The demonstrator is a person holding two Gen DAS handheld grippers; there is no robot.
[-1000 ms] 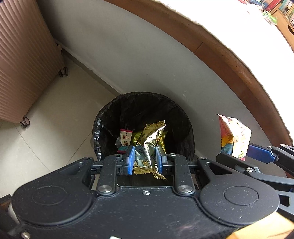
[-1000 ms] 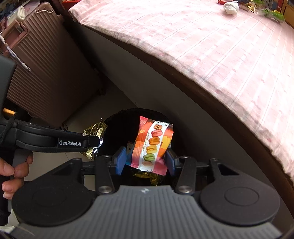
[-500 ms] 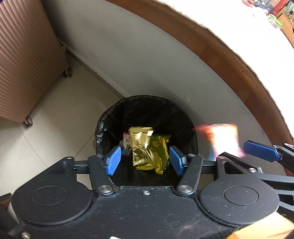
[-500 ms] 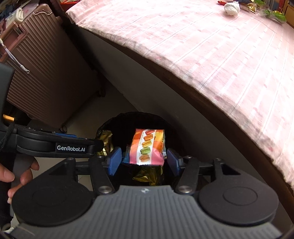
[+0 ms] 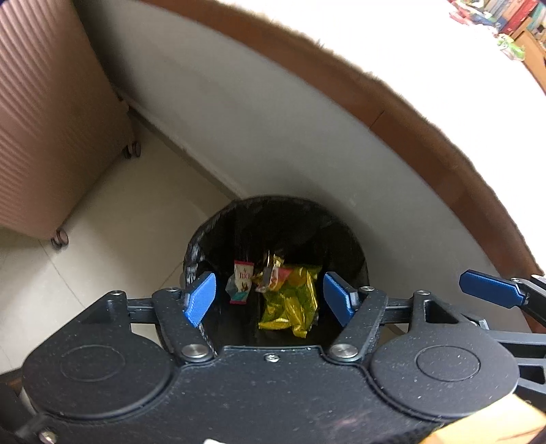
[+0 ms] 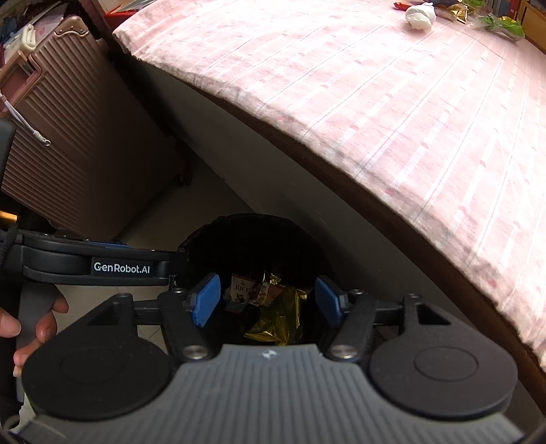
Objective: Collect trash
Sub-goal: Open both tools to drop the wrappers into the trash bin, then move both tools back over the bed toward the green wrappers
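Observation:
A black-lined trash bin [image 5: 211, 239] [image 6: 259, 222] stands on the floor against the bed's side. Inside lie a crumpled gold wrapper [image 5: 290, 304] [image 6: 276, 321], a small pink-and-white packet [image 5: 241, 280] [image 6: 240, 290] and an orange snack packet [image 5: 274, 278] [image 6: 268, 290]. My left gripper [image 5: 269, 299] hovers open above the bin with nothing between its blue pads. My right gripper [image 6: 266, 300] hangs open over the same bin, also with nothing in it. On the far end of the bed lie a white crumpled wad [image 6: 420, 15], a gold wrapper [image 6: 459, 8] and a green wrapper [image 6: 501, 24].
A ribbed brown suitcase [image 5: 51, 119] [image 6: 78, 143] stands on wheels left of the bin. The bed with its pink striped sheet [image 6: 392, 85] and wooden frame [image 5: 409, 119] runs along the right. A hand [image 6: 34, 324] holds the left gripper's handle. Pale floor tiles [image 5: 102, 239] surround the bin.
Both grippers opened and let their wrappers fall: the gold one from the left, the orange macaron packet from the right. Both now lie in the bin, and both grippers have risen slightly.

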